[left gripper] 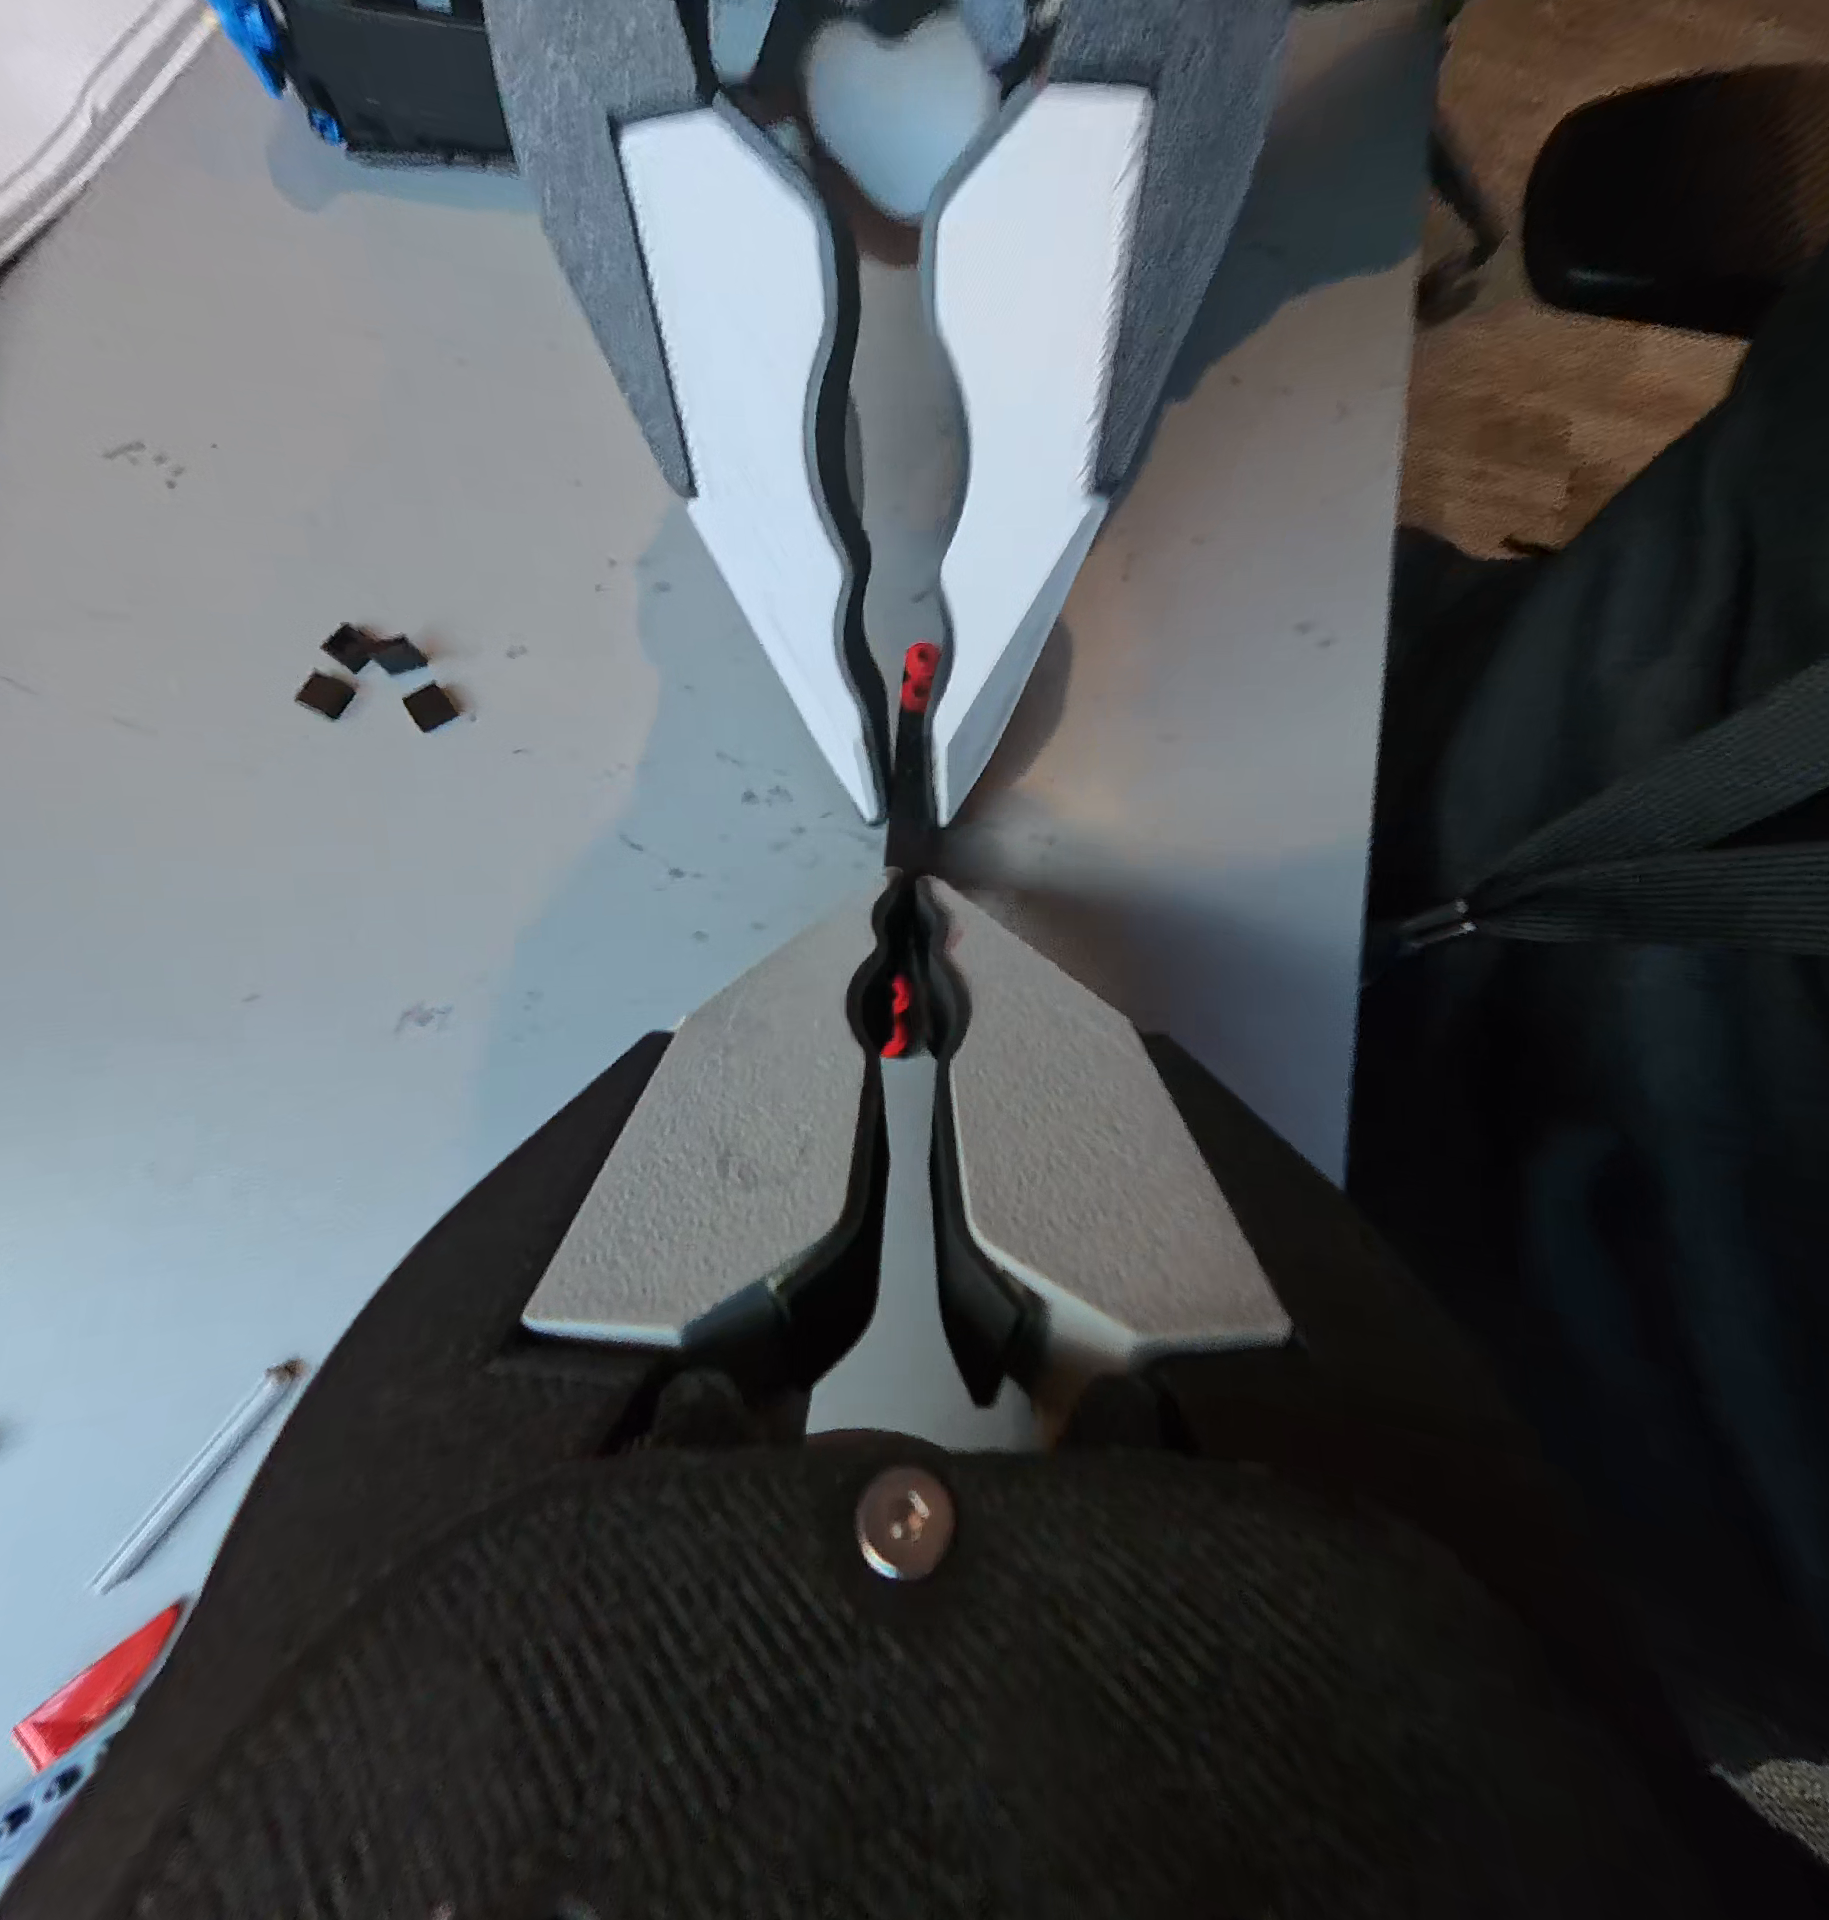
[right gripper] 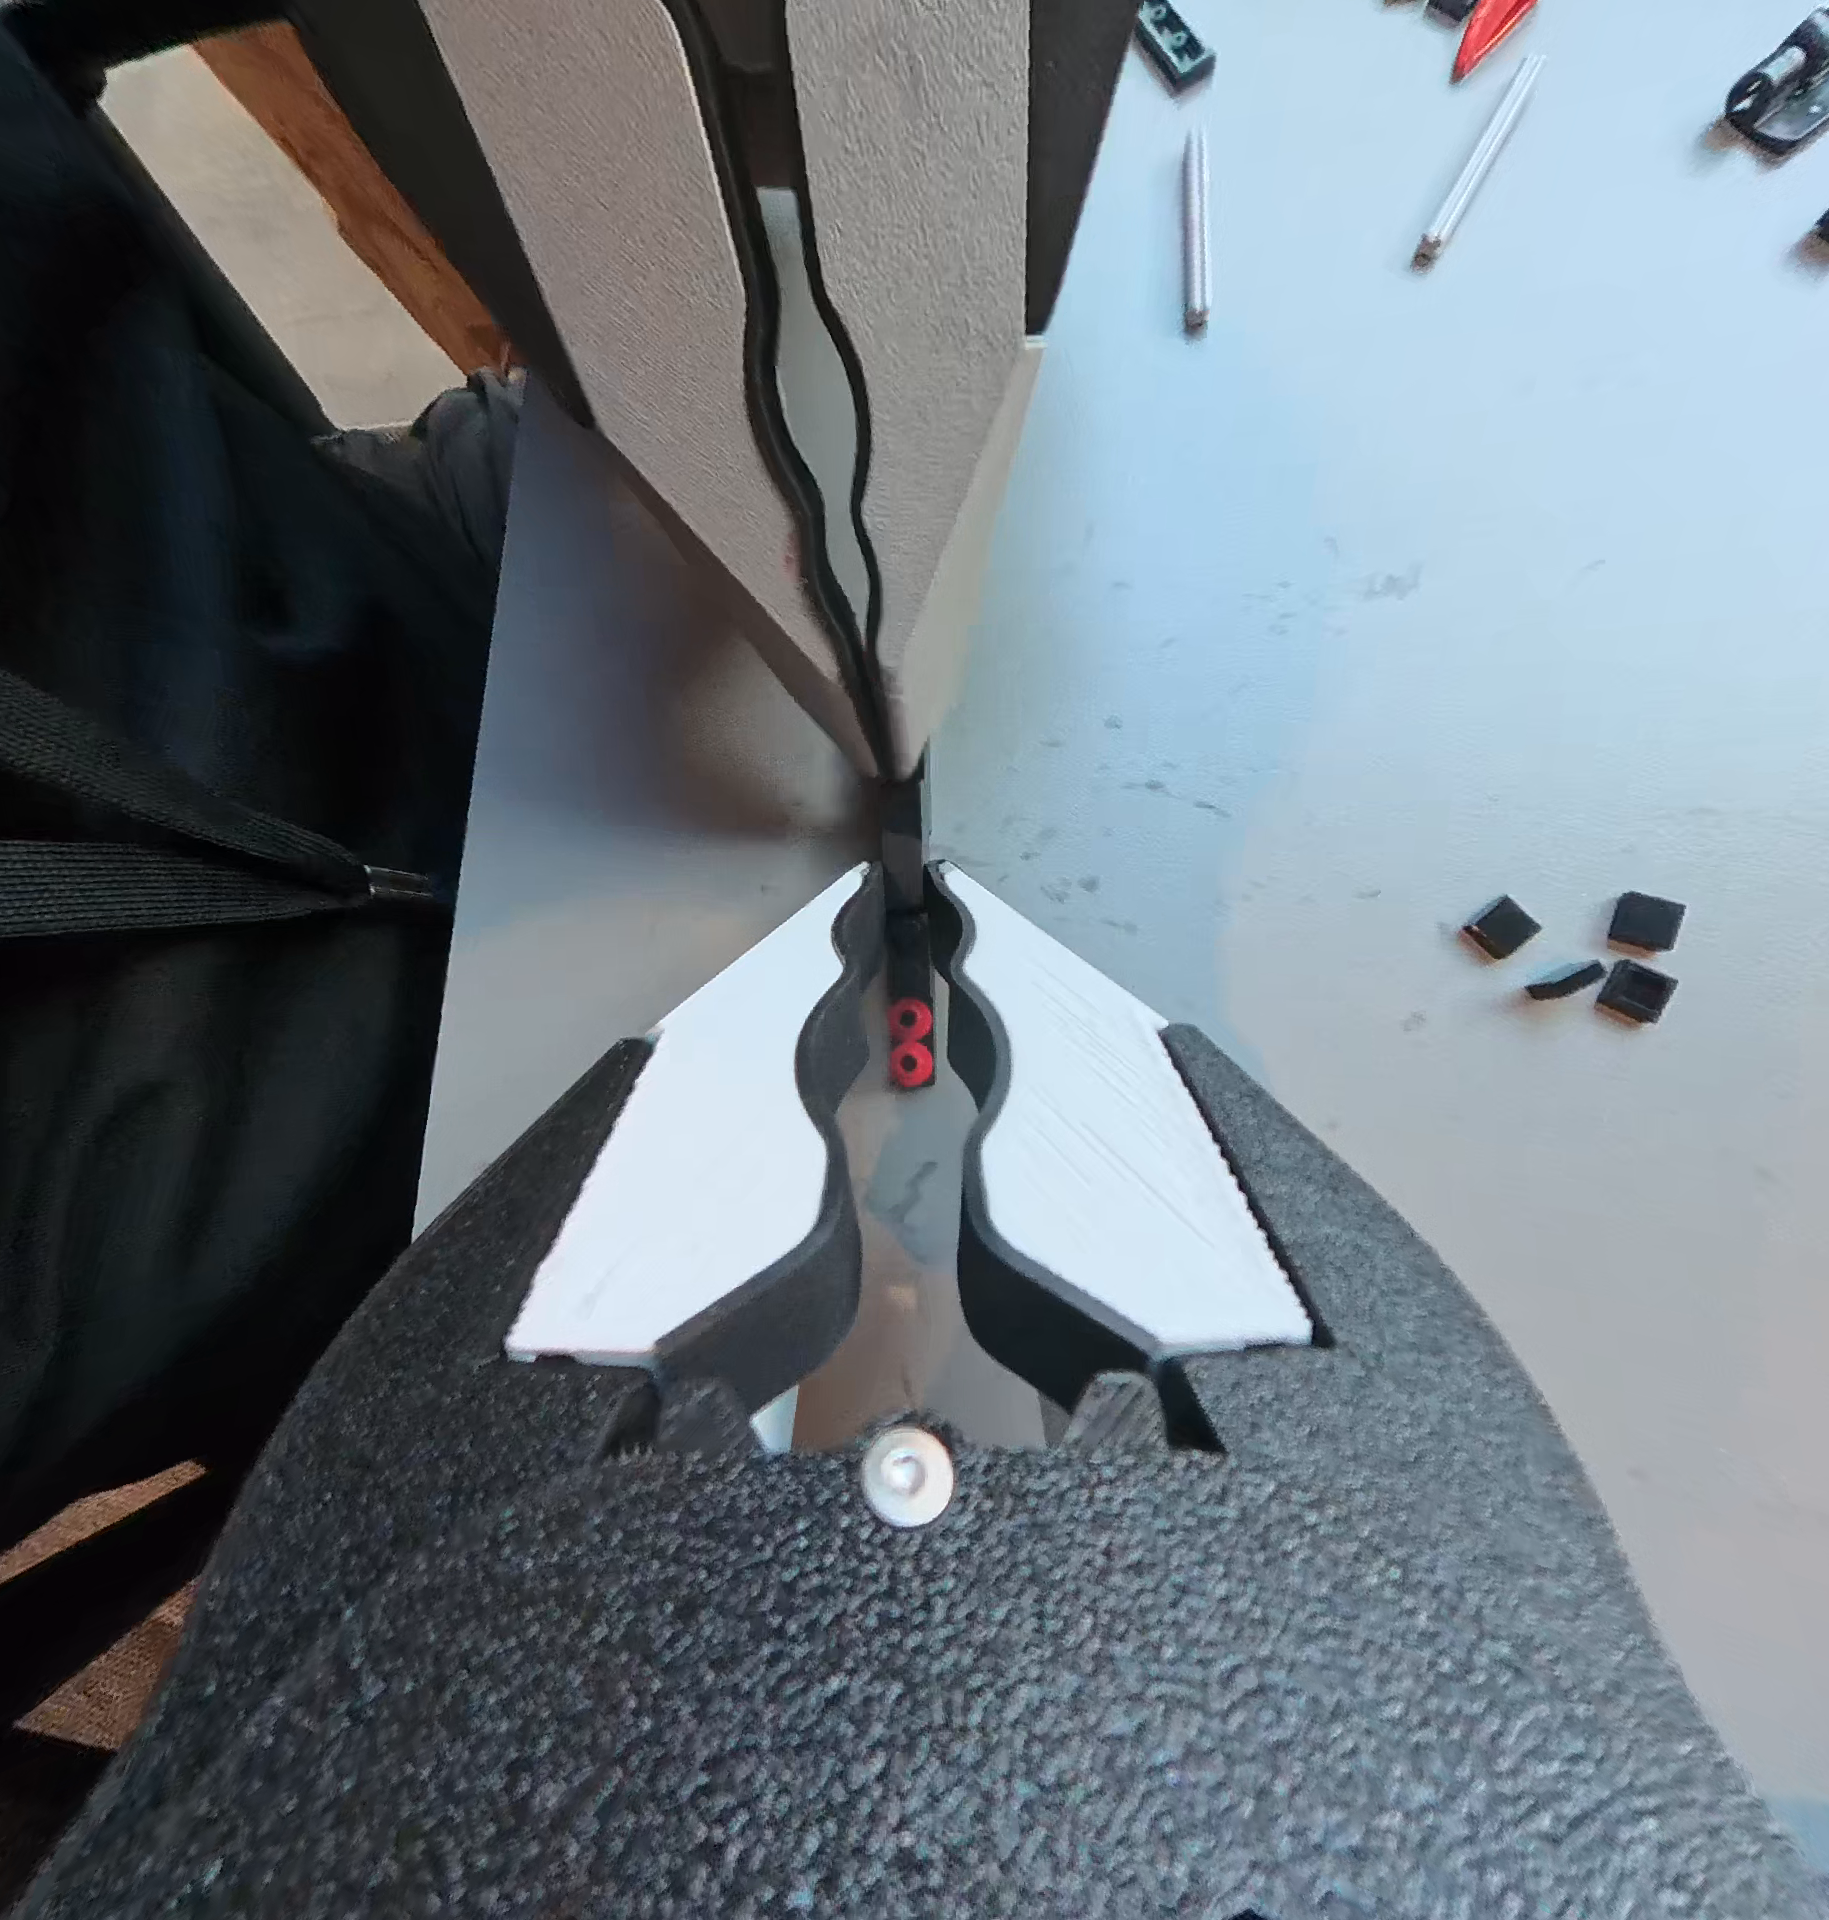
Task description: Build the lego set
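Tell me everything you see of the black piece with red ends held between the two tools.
The black piece is a thin, straight plastic bar with red ringed holes at each end. It hangs above the pale table, level between the tips, clamped at one end by the right tool and at the other by the left tool. Its middle spans the small gap between them.

Left gripper (left gripper: 905,914): enters from 6 o'clock in its own view, fingers pointing to 12, jaws pinched nearly together on a thin black lego piece (left gripper: 908,821) with red ends.
Right gripper (right gripper: 905,883): same pose in its view, tips clamped on the piece's other end.
Relation: the two meet tip to tip, each seen coming down from 12 o'clock in the other's view.
Left fingers (left gripper: 764,1132): grey.
Right fingers (right gripper: 723,1132): white.
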